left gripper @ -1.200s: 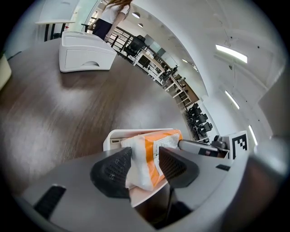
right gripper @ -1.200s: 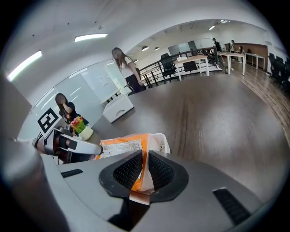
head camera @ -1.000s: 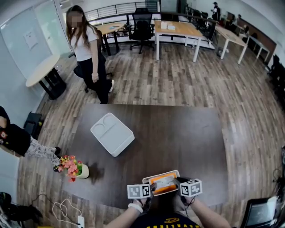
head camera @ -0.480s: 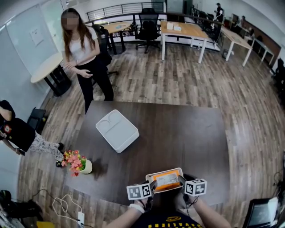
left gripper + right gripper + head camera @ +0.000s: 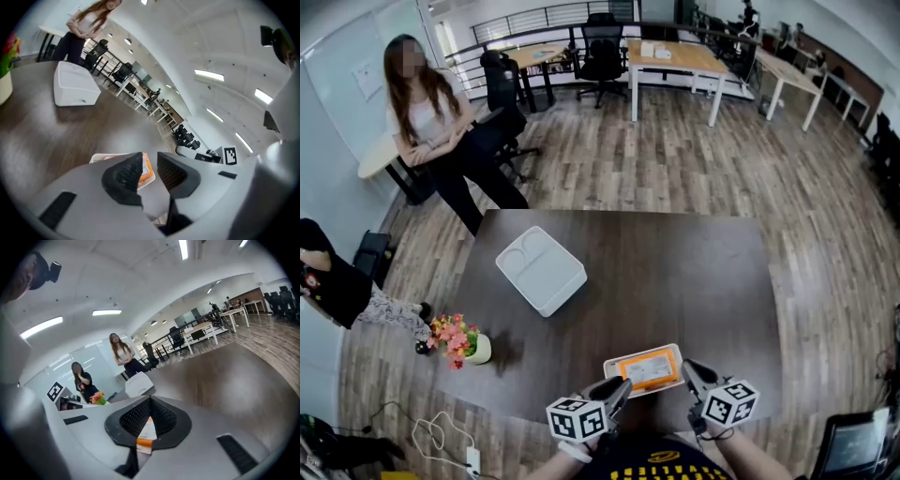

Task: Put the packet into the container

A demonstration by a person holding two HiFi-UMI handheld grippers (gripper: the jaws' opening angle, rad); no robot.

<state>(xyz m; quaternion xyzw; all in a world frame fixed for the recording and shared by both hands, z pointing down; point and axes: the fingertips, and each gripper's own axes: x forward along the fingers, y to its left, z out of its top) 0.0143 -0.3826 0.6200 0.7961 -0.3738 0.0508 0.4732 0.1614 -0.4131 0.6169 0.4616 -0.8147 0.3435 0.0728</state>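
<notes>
An orange and white packet [image 5: 645,369] hangs just above the near edge of the dark table [image 5: 694,272], held between both grippers. My right gripper [image 5: 688,373] is shut on its right edge; in the right gripper view a strip of the packet [image 5: 147,431] shows pinched between the meeting jaws of the right gripper [image 5: 150,400]. My left gripper [image 5: 619,390] is at the packet's left end, its jaws closing. In the left gripper view, the packet's edge [image 5: 146,171] lies in the gap of the left gripper [image 5: 150,161], clear of one pad. The white lidded container [image 5: 541,270] sits far left.
A small pot of flowers [image 5: 459,343] stands at the table's left near corner. A person [image 5: 431,122] stands at the far left corner, and another [image 5: 328,281] crouches at the left. Cables lie on the floor at lower left, and a laptop [image 5: 853,445] is at lower right.
Both grippers have dropped back toward me and spread apart. The right jaws have shut on the packet's edge. The standing person stepped left and folded her arms.
</notes>
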